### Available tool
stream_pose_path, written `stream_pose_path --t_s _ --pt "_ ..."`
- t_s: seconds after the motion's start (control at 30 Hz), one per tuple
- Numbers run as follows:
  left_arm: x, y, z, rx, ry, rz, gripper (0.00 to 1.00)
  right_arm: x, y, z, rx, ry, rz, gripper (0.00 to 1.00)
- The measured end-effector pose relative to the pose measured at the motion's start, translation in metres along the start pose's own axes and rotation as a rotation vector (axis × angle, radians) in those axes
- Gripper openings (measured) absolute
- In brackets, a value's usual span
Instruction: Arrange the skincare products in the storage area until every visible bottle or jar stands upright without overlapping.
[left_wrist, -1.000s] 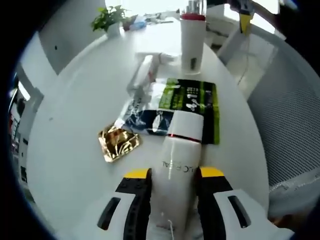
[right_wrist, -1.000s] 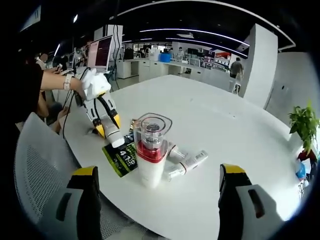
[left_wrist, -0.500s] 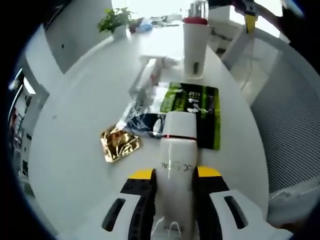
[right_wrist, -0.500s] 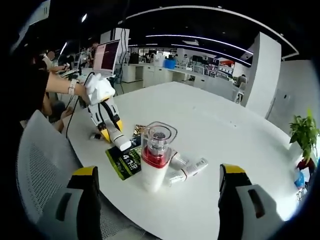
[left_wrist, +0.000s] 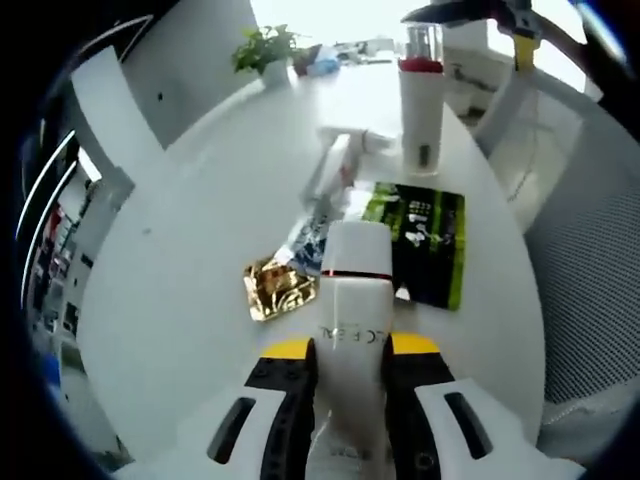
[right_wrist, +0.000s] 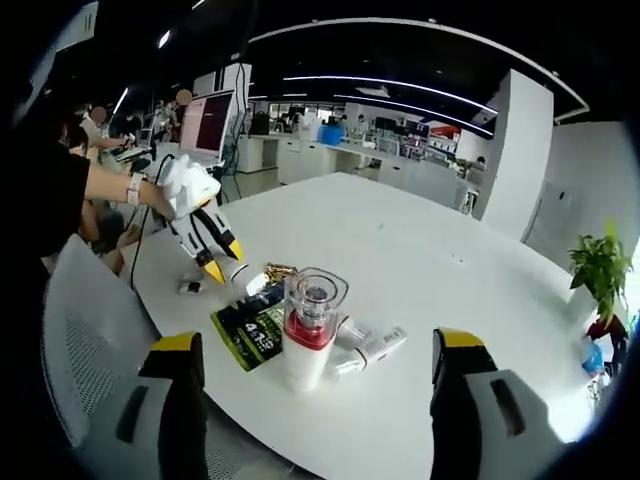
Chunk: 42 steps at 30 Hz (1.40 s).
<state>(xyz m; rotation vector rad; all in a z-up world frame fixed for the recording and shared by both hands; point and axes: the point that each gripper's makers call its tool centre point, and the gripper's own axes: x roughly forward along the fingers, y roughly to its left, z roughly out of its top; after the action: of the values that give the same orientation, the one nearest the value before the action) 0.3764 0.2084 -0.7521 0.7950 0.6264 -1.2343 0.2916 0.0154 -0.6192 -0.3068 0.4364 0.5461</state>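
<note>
My left gripper (left_wrist: 350, 352) is shut on a white bottle with a thin red ring (left_wrist: 354, 290), which points out over the sachets. In the right gripper view that left gripper (right_wrist: 214, 256) hangs tilted over the table's left part with the white bottle (right_wrist: 239, 273) in it. A tall white bottle with a red band and a clear cap (right_wrist: 308, 335) stands upright near the table's front edge (left_wrist: 420, 105). Two small white tubes (right_wrist: 368, 349) lie flat beside it (left_wrist: 343, 158). My right gripper (right_wrist: 316, 347) is open, held back from the tall bottle.
A green-black sachet (left_wrist: 424, 243), a blue-white sachet (left_wrist: 312, 236) and a gold sachet (left_wrist: 277, 291) lie flat on the round white table (right_wrist: 450, 250). A mesh chair (right_wrist: 85, 330) stands at the near edge. A potted plant (right_wrist: 598, 272) is far right. A small dark thing (right_wrist: 188, 287) lies near the left gripper.
The left gripper has risen and tilted with the white bottle still in it. The right gripper has drawn back a little from the tall bottle and stays open.
</note>
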Motion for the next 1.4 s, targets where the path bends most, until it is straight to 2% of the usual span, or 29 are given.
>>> stream_pose_path --t_s 0.07,0.2,0.27,0.3,0.43,0.53,0.6,0.67,0.73,0.8,0.87,0.93,0.97,1.0,1.13,1.27,1.37,1.4 --pt "-0.005 0.001 0.006 0.030 -0.022 0.029 0.22 -0.003 0.003 0.008 -0.003 -0.017 0.010 0.88" --pt "-0.015 -0.002 0.013 0.046 -0.029 0.042 0.22 -0.008 0.008 0.033 -0.028 -0.071 0.019 0.83" --pt "-0.019 -0.002 0.017 0.049 -0.034 0.057 0.22 -0.011 0.011 0.047 -0.064 -0.113 0.027 0.78" --pt "-0.021 -0.002 0.019 0.052 -0.041 0.061 0.22 -0.012 0.012 0.049 -0.053 -0.112 0.027 0.75" --pt "-0.024 -0.004 0.023 0.066 -0.043 0.069 0.22 -0.010 0.026 0.063 -0.023 -0.145 0.093 0.69" --pt "-0.028 -0.004 0.028 0.063 -0.056 0.088 0.22 -0.002 0.048 0.067 -0.057 -0.153 0.179 0.64" --pt "-0.031 -0.006 0.032 0.067 -0.071 0.100 0.22 -0.002 0.057 0.070 -0.079 -0.160 0.199 0.56" --pt "-0.035 -0.008 0.035 0.090 -0.082 0.116 0.22 0.000 0.068 0.074 -0.068 -0.176 0.230 0.54" --pt "-0.039 -0.011 0.037 0.091 -0.090 0.119 0.22 0.006 0.084 0.071 -0.035 -0.163 0.299 0.50" --pt "-0.042 -0.014 0.040 0.091 -0.098 0.119 0.22 0.013 0.092 0.071 -0.008 -0.170 0.317 0.48" --pt "-0.045 -0.018 0.042 0.106 -0.102 0.127 0.22 0.018 0.109 0.069 0.051 -0.175 0.381 0.47" --pt "-0.049 -0.022 0.045 0.123 -0.105 0.131 0.22 0.023 0.118 0.063 0.123 -0.150 0.398 0.43" --pt "-0.051 -0.023 0.046 0.124 -0.111 0.135 0.22 0.025 0.119 0.063 0.101 -0.164 0.397 0.41" --pt "-0.053 -0.025 0.047 0.117 -0.117 0.138 0.22 0.029 0.119 0.060 0.140 -0.164 0.377 0.39" --pt "-0.060 -0.033 0.053 0.116 -0.140 0.145 0.22 0.046 0.122 0.033 0.206 -0.084 0.396 0.40" --pt "-0.064 -0.042 0.061 0.131 -0.157 0.145 0.23 0.056 0.113 0.018 0.245 -0.061 0.366 0.41" --pt "-0.062 -0.047 0.067 0.153 -0.162 0.143 0.23 0.060 0.113 0.016 0.347 -0.064 0.391 0.42" --pt "-0.062 -0.049 0.069 0.157 -0.164 0.137 0.23 0.061 0.112 0.020 0.385 -0.088 0.406 0.41"
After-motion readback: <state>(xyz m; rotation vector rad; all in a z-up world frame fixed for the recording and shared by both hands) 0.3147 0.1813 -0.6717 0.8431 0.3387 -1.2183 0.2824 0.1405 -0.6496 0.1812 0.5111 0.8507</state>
